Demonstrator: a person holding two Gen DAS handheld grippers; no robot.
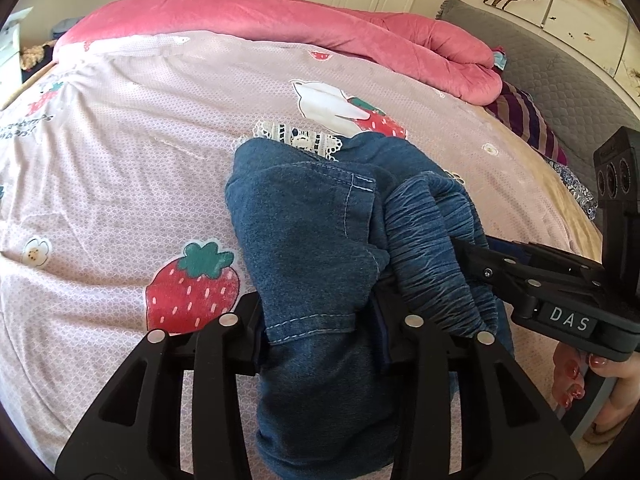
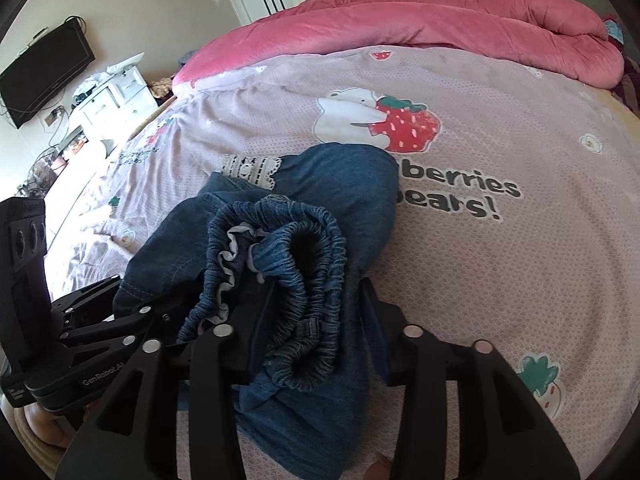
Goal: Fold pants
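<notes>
A pair of small blue denim pants with an elastic waistband and white lace trim lies bunched on the pink strawberry-print bed sheet. My left gripper is shut on the denim near a stitched hem, close to the bed's near edge. My right gripper is shut on the gathered waistband. The right gripper also shows in the left wrist view, clamped on the waistband just right of the left one. The left gripper shows at the lower left of the right wrist view.
A rolled pink quilt lies across the far side of the bed. Striped and grey bedding lies at the headboard side. A white dresser and a wall TV stand beyond the bed's left edge.
</notes>
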